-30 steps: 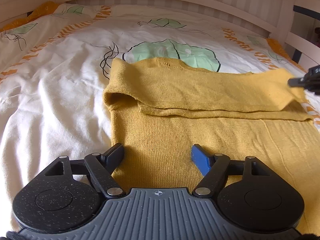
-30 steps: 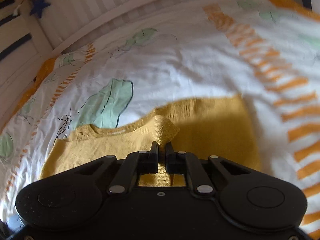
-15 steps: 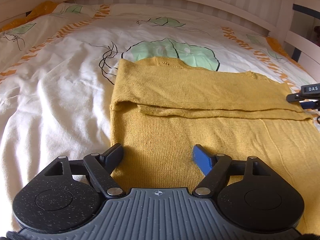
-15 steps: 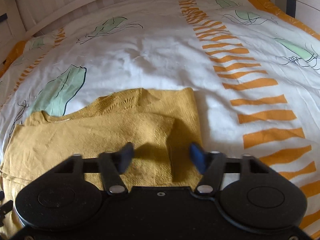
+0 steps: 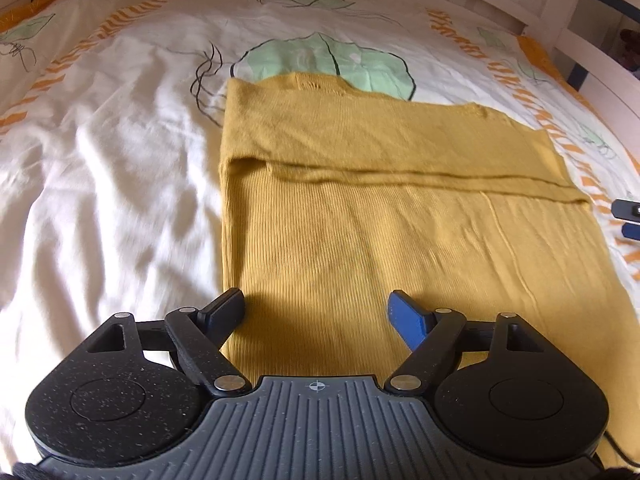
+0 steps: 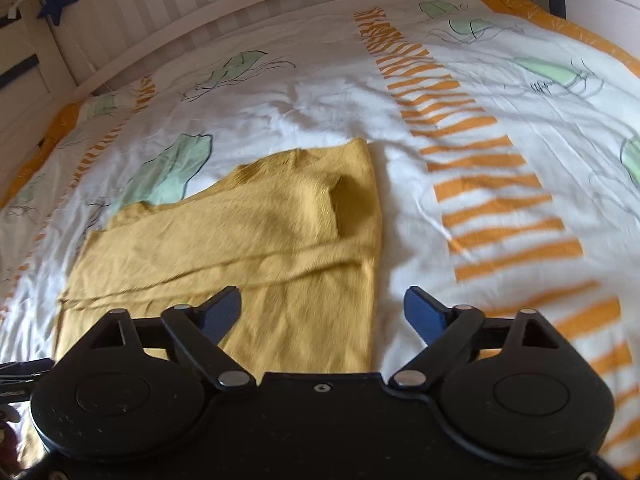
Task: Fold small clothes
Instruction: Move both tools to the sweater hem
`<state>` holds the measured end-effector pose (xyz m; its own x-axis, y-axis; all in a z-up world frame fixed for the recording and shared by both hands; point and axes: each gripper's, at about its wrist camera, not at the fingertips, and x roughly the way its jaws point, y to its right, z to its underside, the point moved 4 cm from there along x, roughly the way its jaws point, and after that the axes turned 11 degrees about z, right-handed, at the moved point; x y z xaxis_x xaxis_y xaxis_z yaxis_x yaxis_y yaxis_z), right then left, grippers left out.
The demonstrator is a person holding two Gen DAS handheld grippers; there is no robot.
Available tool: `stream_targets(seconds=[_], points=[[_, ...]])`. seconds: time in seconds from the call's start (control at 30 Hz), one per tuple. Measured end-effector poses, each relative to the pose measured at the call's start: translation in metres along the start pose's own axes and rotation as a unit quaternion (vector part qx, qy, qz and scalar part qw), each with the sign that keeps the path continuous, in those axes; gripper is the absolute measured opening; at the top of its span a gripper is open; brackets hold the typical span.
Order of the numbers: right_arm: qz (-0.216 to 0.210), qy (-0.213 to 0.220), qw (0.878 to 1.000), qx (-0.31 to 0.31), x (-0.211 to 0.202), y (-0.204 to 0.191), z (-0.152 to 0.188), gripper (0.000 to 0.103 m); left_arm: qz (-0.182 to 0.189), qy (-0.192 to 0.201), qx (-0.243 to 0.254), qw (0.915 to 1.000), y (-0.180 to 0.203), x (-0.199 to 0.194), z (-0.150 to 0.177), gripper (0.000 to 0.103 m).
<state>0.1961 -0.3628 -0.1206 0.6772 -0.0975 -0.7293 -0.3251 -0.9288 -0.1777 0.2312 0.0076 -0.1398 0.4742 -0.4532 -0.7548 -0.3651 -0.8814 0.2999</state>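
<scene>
Mustard-yellow knitted garment point(image 5: 400, 216) flat on the white leaf-printed bedcover point(image 5: 100, 160)

Its upper band lies folded across (centre frame); left gripper point(image 5: 316, 312) fingers spread, empty, at lower centre; right gripper point(image 6: 322, 312) likewise spread, empty.

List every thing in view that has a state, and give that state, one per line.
yellow knit top: lying flat on the bed, its far part folded over toward the near side, held by neither gripper.
left gripper: open, empty, over the top's near edge.
right gripper: open, empty, at the top's right edge.
duvet cover: spread out, wrinkled.
</scene>
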Motion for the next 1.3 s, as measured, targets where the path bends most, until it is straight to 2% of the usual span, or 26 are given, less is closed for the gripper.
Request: stream_targets(seconds=[0.1, 0.23, 0.53, 0.9, 1.17, 1.27, 1.3], points=[[-0.013, -0.006, 1.000, 0.005, -0.023, 0.003, 0.019, 0.092, 0.005, -0.010, -0.008, 0.9999, 0.005, -0.017, 0.017, 0.078], [-0.027, -0.012, 1.000, 0.009, -0.052, 0.005, 0.046, 0.101, 0.009, -0.025, -0.028, 0.9993, 0.007, -0.040, 0.044, 0.078], [-0.037, -0.024, 0.999, 0.022, -0.097, 0.014, 0.096, 0.102, 0.013, -0.015, -0.058, 0.9981, 0.010, -0.088, 0.093, 0.078], [-0.023, -0.055, 0.997, 0.047, -0.111, 0.032, 0.138, 0.103, 0.001, -0.009, -0.063, 0.9980, 0.011, -0.107, 0.132, 0.078], [-0.040, -0.096, 0.993, 0.052, -0.107, 0.034, 0.159, 0.103, 0.004, 0.002, -0.056, 0.9984, 0.010, -0.107, 0.142, 0.078], [-0.051, -0.103, 0.992, 0.060, -0.105, 0.036, 0.160, 0.103, 0.010, -0.001, -0.046, 0.9989, 0.012, -0.104, 0.142, 0.086], [-0.054, -0.107, 0.991, 0.064, -0.103, 0.037, 0.160, 0.103, 0.013, -0.002, -0.042, 0.9990, 0.013, -0.102, 0.143, 0.091]])
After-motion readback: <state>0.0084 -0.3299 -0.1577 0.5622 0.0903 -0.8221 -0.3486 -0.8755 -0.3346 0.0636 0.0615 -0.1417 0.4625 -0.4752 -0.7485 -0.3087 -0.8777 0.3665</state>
